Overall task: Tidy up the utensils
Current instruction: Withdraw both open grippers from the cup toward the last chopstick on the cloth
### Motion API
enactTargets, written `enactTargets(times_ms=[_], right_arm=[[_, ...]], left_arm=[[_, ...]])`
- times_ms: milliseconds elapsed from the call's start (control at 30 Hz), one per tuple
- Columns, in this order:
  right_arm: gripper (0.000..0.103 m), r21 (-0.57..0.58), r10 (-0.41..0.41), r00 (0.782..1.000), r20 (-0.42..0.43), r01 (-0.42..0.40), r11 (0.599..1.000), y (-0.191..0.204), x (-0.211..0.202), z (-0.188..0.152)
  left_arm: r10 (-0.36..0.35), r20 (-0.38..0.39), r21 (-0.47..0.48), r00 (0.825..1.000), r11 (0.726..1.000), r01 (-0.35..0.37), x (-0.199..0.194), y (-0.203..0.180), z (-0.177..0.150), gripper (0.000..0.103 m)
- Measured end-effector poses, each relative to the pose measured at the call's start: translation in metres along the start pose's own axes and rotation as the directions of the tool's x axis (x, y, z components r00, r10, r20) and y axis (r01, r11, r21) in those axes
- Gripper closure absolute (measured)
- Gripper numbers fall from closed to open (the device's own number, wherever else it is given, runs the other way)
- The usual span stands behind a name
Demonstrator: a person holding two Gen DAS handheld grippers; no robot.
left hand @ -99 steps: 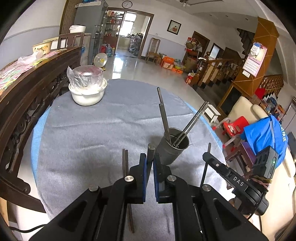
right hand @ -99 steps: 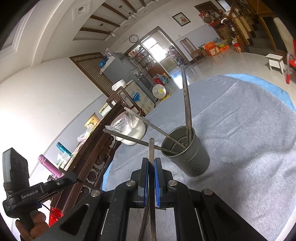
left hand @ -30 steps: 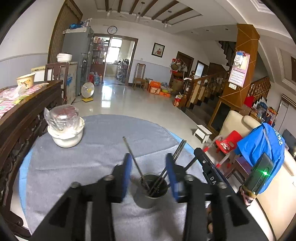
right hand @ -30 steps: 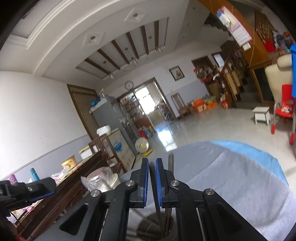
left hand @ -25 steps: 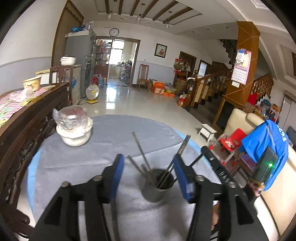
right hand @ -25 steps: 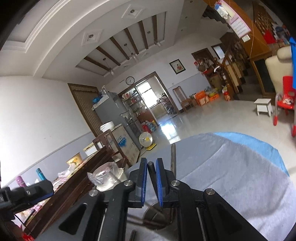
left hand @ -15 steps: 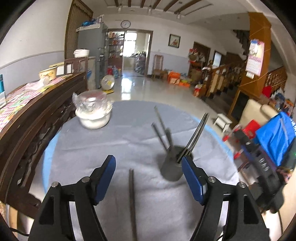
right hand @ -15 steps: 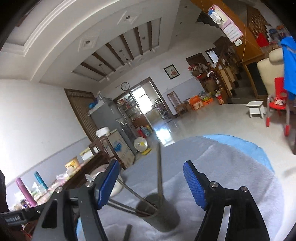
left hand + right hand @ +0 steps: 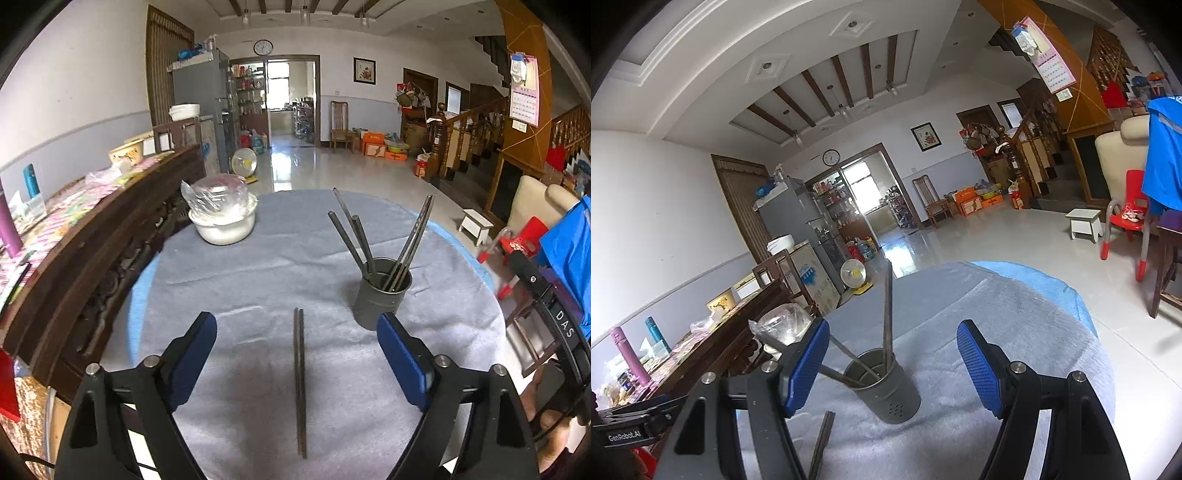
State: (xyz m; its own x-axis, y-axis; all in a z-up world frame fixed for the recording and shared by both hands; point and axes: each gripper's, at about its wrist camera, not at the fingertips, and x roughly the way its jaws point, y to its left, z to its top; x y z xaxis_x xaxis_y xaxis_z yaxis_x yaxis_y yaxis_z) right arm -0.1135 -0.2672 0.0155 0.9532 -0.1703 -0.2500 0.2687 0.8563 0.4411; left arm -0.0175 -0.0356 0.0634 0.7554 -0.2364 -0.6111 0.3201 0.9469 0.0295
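Grey tablecloth (image 9: 258, 280) before glossy tiled floor (image 9: 332, 173).

The left gripper (image 9: 297, 354) is opening over a chopstick pair (image 9: 300, 380) lying on the grey surface (image 9: 258, 280); the metal cup (image 9: 382, 297) stands at two o'clock.

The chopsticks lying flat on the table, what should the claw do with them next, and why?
Probably lower the left claw over the pair of chopsticks and close on them. They lie flat on the grey cloth, centred between its blue pads, which are opening with nothing gripped. The other sticks already stand in the grey cup, so this pair seems to be what's left.
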Motion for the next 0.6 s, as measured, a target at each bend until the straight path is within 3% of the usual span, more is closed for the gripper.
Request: enactTargets(times_ms=[300,600], right_arm=[[0.028,0.011,0.025,0.997,-0.068,-0.024,1.000,0.010,-0.013,-0.013],[0.028,-0.023,0.047,0.994,-0.097,-0.050,0.998,0.028,-0.028,-0.021]], left_arm=[[0.069,0.004,0.004,0.998,0.998,-0.069,-0.022,0.007,-0.011,0.012],[0.131,0.059,0.005,0.990,0.991,-0.132,-0.051,0.017,-0.017,0.010]])
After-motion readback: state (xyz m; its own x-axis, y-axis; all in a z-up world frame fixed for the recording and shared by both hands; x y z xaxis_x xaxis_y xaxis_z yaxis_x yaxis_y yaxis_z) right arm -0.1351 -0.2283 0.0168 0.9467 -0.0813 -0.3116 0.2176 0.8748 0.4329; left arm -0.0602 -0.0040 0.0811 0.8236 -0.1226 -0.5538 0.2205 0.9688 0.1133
